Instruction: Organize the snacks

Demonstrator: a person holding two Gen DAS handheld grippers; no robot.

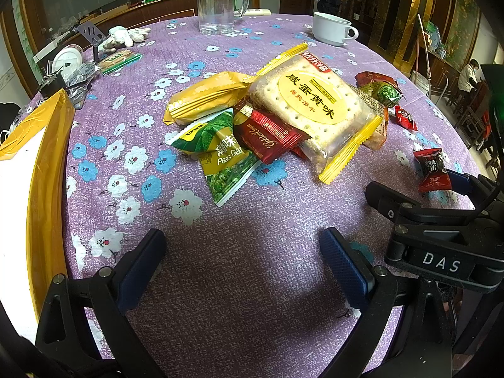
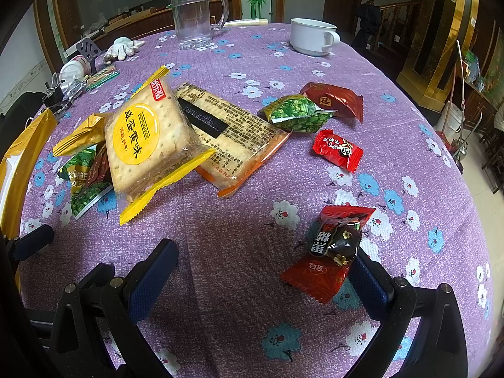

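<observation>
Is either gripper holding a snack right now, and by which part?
Nothing is held. The left gripper is open over bare tablecloth. The right gripper is open too; the red-and-black candy lies near its right finger, not clamped.

surface: round table, purple floral cloth
centre: cracker pack leaning on a snack heap; second cracker pack flat just beside it at 3 o'clock
heap: pea packet, yellow packet
4 o'clock: red-black candy
3 o'clock: red candy
12 o'clock: glass mug
1 o'clock: white cup
10 o'clock: gloves
</observation>
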